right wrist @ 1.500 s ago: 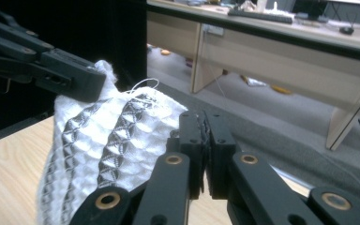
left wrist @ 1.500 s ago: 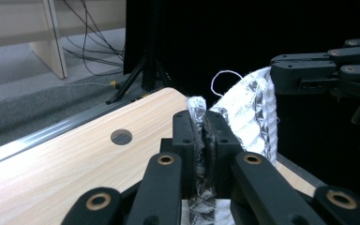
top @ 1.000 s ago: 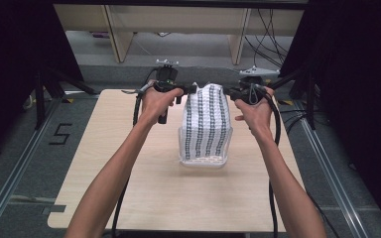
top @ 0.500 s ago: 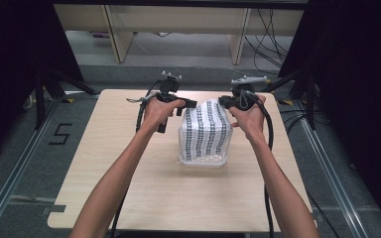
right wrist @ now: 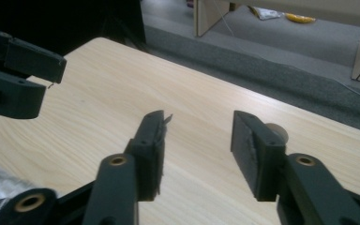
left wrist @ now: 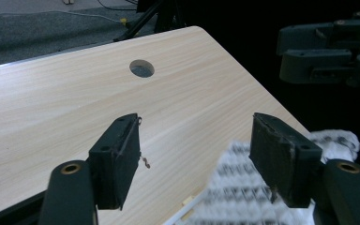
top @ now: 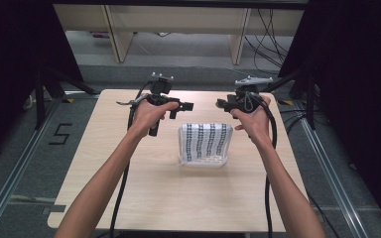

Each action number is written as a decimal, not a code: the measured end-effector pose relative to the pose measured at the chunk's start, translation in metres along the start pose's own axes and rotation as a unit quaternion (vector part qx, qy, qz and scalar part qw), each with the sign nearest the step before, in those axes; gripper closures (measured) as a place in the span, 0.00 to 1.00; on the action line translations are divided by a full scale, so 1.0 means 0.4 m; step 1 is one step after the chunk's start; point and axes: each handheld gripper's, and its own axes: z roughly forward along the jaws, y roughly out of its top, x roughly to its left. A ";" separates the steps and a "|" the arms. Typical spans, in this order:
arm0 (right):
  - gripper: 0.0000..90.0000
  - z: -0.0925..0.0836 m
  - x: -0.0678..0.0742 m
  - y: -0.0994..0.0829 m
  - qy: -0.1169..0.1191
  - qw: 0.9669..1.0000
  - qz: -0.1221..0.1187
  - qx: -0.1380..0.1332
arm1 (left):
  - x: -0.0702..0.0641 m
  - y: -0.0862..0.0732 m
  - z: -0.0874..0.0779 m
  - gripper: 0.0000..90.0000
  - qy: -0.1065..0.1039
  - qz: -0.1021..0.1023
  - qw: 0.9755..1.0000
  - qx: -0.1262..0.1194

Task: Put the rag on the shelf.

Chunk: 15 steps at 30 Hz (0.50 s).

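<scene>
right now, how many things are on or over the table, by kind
patterned cloth: 1
clear tray holding it: 1
hand-held gripper: 2, left and right, both open with nothing between the jaws
total: 4

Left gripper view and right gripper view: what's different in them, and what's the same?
The left gripper view has a round hole in the table, the patterned cloth low down, and the right tongs far off. The right gripper view has a wooden leg, something yellow on the floor, and the left tongs at its edge. Both have the same table, and in each the view's own tongs stand open with nothing between them. They have just been opening.
</scene>
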 end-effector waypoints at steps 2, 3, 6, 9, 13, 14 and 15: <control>0.55 -0.013 -0.002 0.000 0.003 1.000 0.001 -0.004 | -0.001 -0.006 -0.018 0.35 0.003 0.005 1.000 -0.007; 0.54 -0.021 -0.003 -0.002 0.005 1.000 0.002 -0.011 | -0.001 -0.010 -0.026 0.33 0.006 0.008 1.000 -0.009; 0.53 -0.040 -0.006 -0.006 0.012 1.000 -0.007 -0.009 | -0.003 -0.024 -0.053 0.27 0.009 0.023 1.000 -0.007; 0.52 -0.065 0.003 -0.012 0.022 1.000 -0.015 -0.012 | -0.002 -0.044 -0.076 0.27 0.004 0.027 1.000 -0.015; 0.51 -0.079 0.016 -0.019 0.034 0.999 -0.008 -0.013 | -0.001 -0.065 -0.093 0.27 0.010 0.035 0.999 -0.012; 0.50 -0.082 0.016 -0.020 0.030 0.999 -0.023 -0.017 | -0.001 -0.067 -0.095 0.27 0.011 0.036 0.999 -0.014; 0.50 -0.083 0.023 -0.021 0.035 0.999 -0.009 -0.015 | -0.001 -0.069 -0.098 0.27 0.012 0.038 0.999 -0.015</control>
